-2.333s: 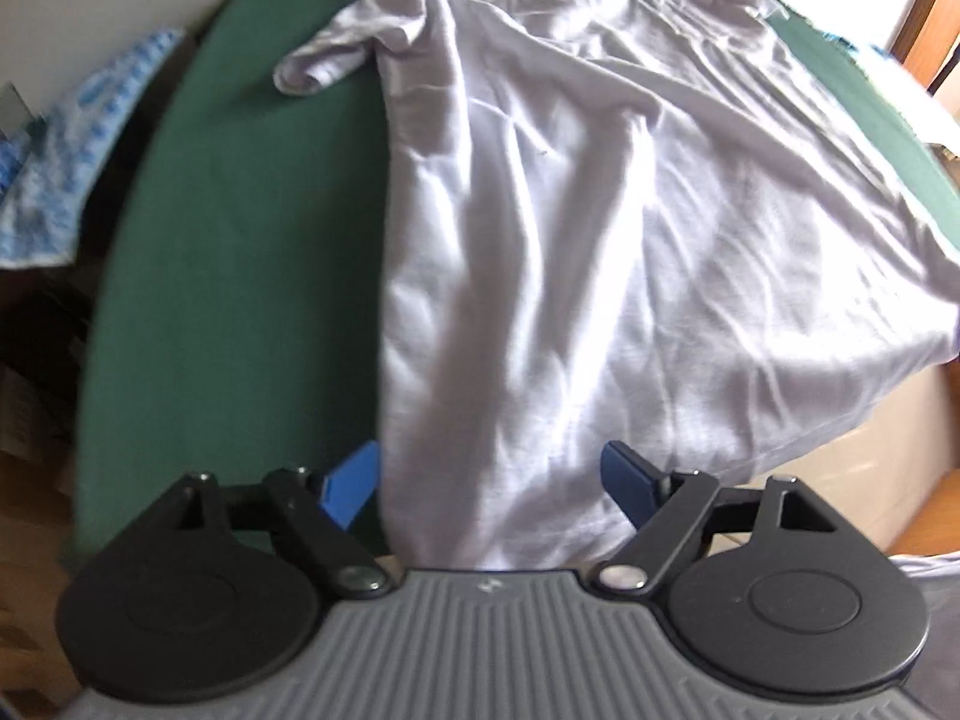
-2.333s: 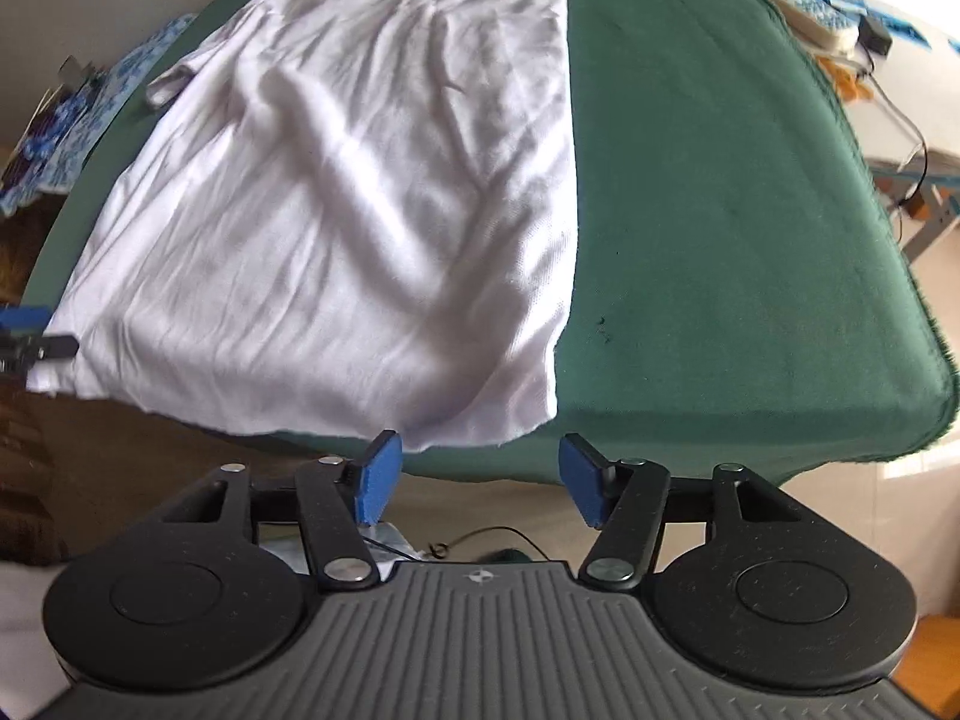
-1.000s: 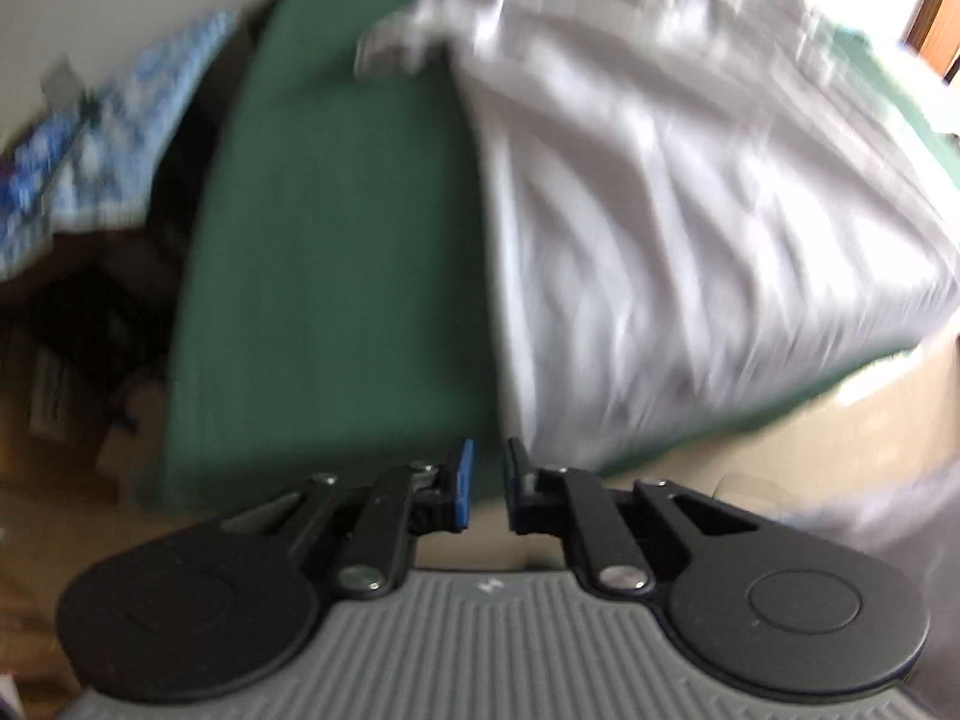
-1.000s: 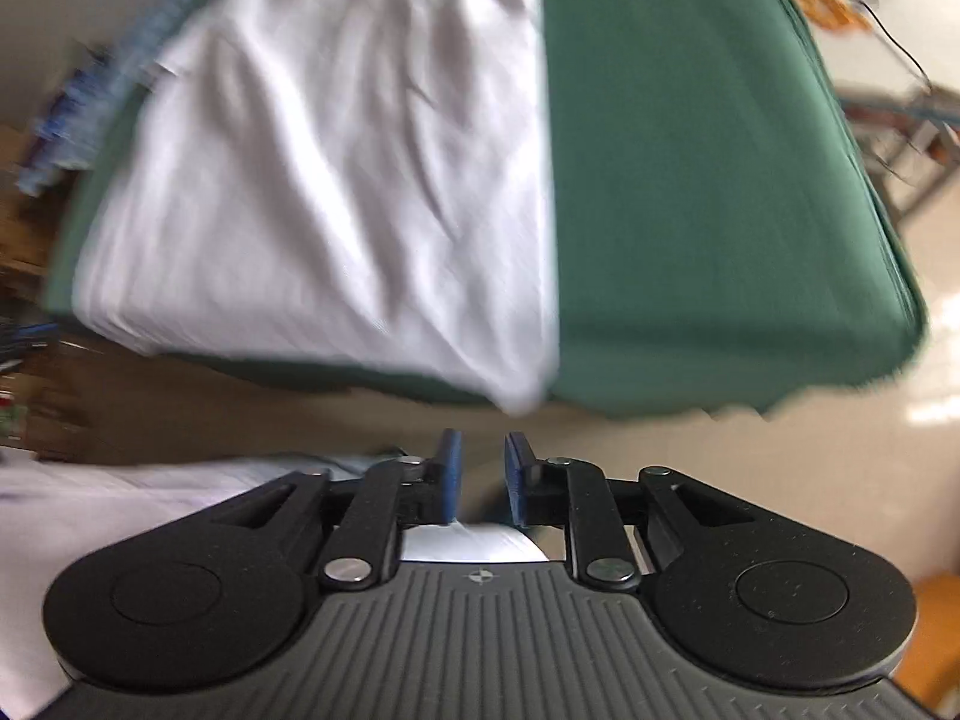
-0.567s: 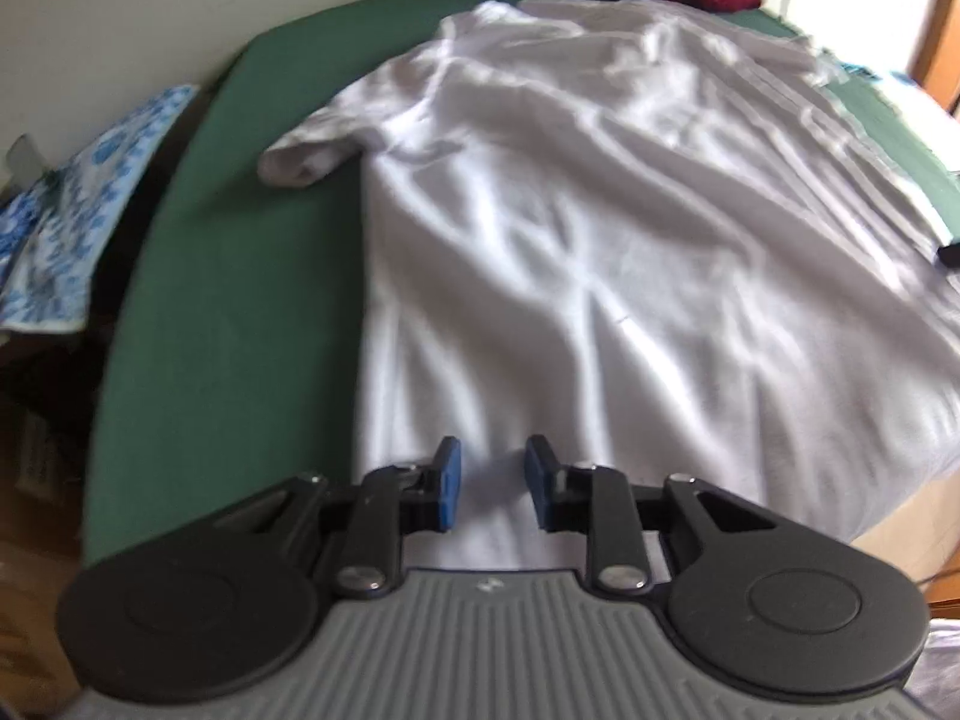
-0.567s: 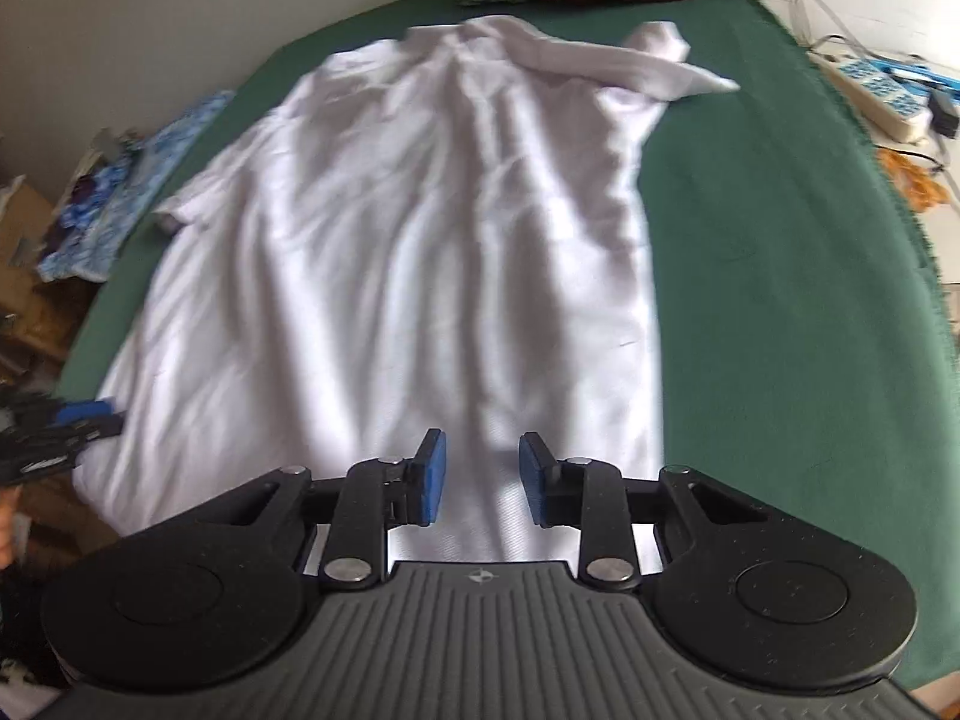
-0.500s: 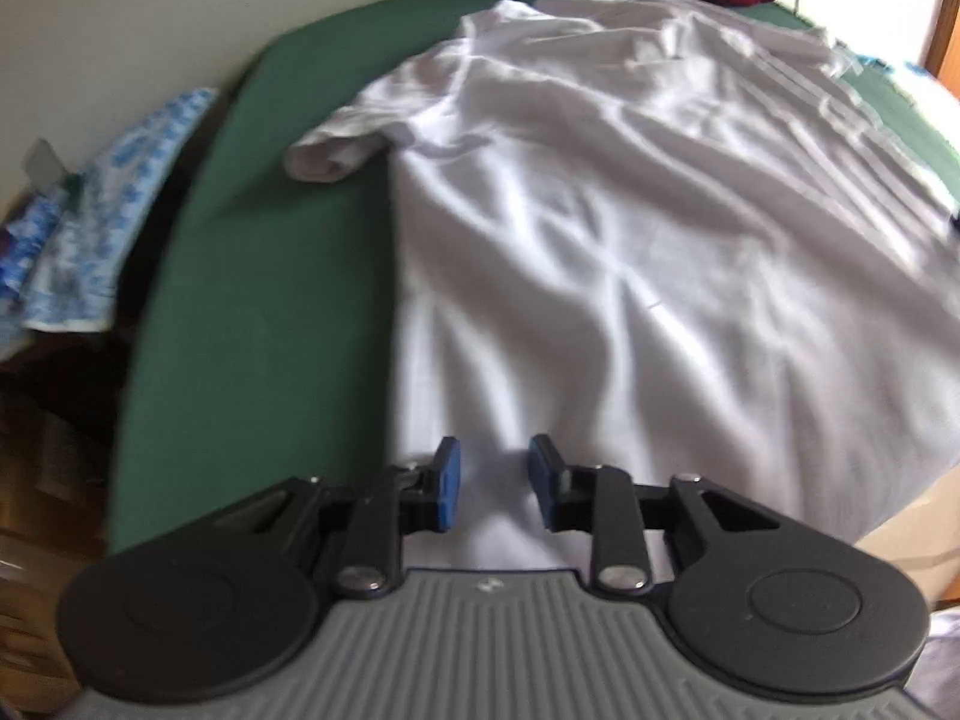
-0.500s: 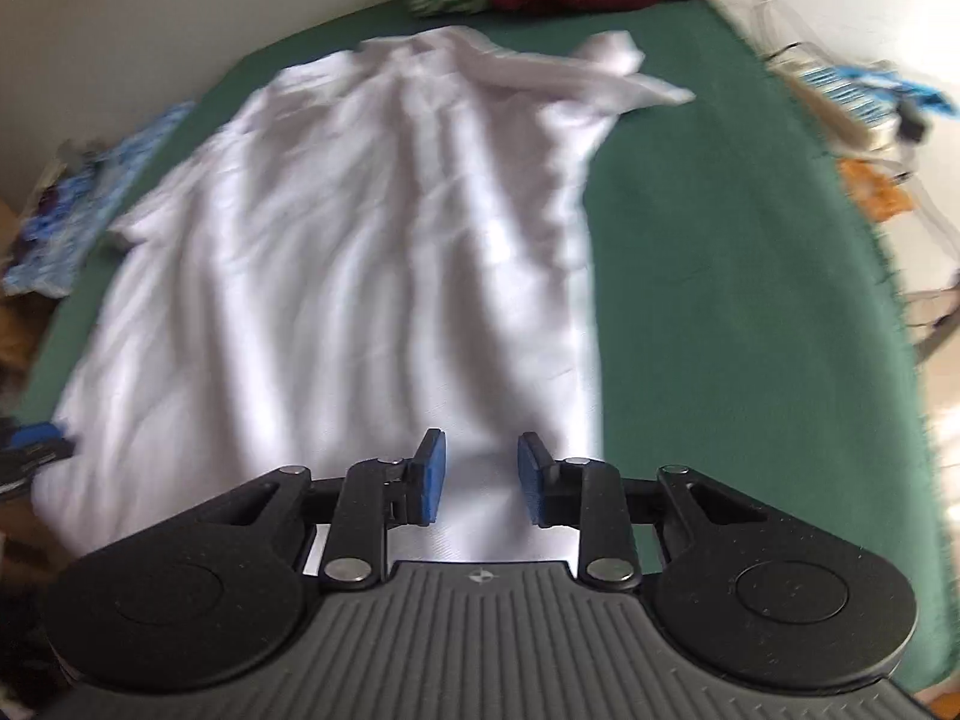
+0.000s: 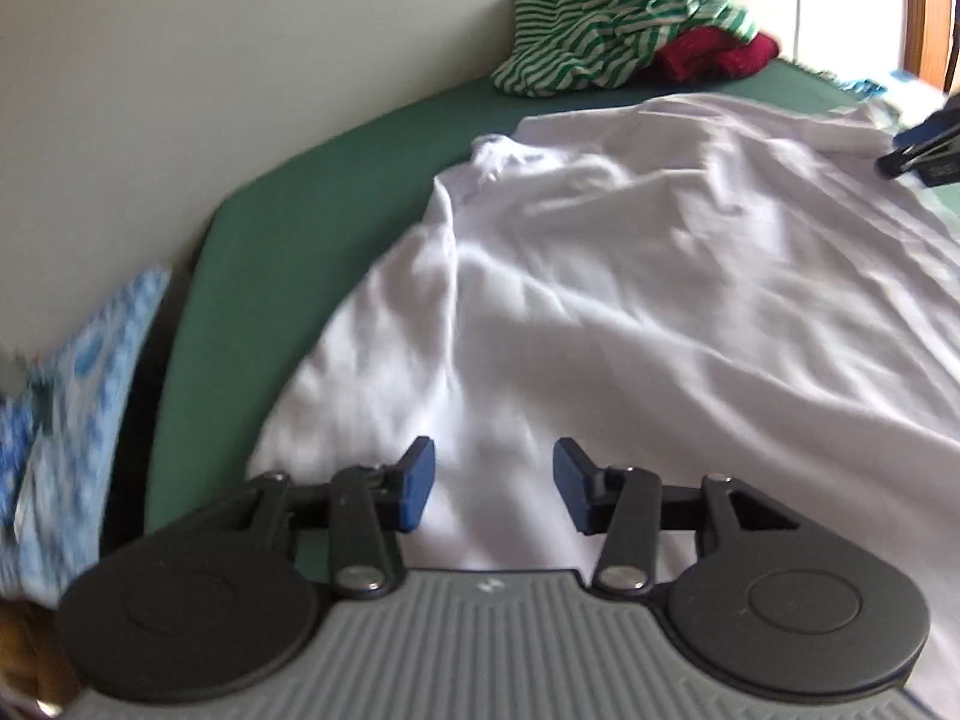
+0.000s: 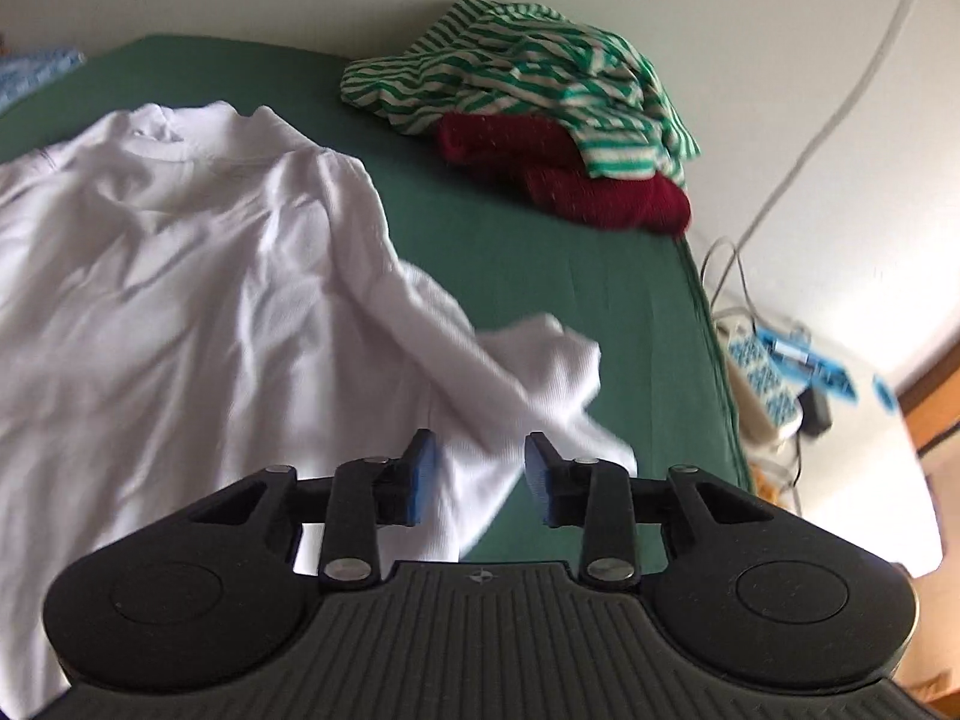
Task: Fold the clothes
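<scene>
Our left gripper (image 9: 493,483) and right gripper (image 10: 479,474) both hang with jaws apart, holding nothing, over the white shirt (image 10: 198,300) spread on the green table (image 10: 540,276). The bunched sleeve (image 10: 540,372) at one o'clock may drag and crease if pinched off-centre.

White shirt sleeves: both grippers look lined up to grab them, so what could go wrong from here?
1. The right sleeve lies bunched and twisted ahead of the open right gripper; a pinch may catch several layers and fold crooked.
2. The left gripper is open over loose, wrinkled fabric of the white shirt; creases could get folded in.
3. The striped garment and red garment sit near the collar; dragging the shirt could snag them.
</scene>
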Available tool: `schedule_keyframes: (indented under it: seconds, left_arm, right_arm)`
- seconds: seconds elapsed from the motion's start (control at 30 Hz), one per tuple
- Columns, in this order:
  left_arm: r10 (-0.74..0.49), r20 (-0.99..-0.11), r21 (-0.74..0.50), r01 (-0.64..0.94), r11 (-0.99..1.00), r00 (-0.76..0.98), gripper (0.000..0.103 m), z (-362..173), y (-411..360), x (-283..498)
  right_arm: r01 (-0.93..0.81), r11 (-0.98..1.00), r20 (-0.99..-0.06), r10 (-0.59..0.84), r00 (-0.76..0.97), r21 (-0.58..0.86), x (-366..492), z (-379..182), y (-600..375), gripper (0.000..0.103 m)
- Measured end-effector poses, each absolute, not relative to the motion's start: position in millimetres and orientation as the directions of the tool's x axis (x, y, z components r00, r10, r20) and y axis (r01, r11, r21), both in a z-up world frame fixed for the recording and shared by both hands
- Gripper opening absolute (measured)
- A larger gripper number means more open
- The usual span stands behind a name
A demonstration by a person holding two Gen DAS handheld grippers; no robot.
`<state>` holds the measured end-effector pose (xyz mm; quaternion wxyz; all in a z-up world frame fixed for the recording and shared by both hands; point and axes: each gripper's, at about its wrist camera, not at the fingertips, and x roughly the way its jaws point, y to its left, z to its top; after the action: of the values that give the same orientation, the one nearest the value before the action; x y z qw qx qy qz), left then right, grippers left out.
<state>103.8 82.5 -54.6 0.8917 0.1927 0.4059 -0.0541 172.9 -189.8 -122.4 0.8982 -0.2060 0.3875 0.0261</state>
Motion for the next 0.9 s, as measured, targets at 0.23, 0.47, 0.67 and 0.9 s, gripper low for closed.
schedule_keyframes:
  seconds: [0.23,0.47,0.67,0.9]
  left_arm:
    - [0.179,-0.726,0.368,0.155,0.917,0.664,0.035,-66.7,109.8,188.2]
    - [0.404,-0.666,0.458,-0.083,0.885,0.628,0.037,-67.5,156.9,266.5]
    - [0.441,-0.676,0.447,-0.147,0.882,0.591,0.049,-63.5,180.9,279.3]
    - [0.347,-0.665,0.354,-0.13,0.926,0.661,0.053,-29.9,187.9,244.4]
  right_arm:
    - [-0.173,0.835,-0.638,-0.248,0.729,-0.523,213.9,-130.4,-179.4,0.014]
    - [0.03,0.889,-0.621,-0.343,0.705,-0.457,290.9,-122.2,-213.5,0.012]
    - [0.083,0.918,-0.647,-0.336,0.685,-0.389,299.3,-115.4,-234.1,0.046]
    - [0.172,0.985,-0.669,-0.136,0.731,-0.012,244.4,-73.7,-310.7,0.065]
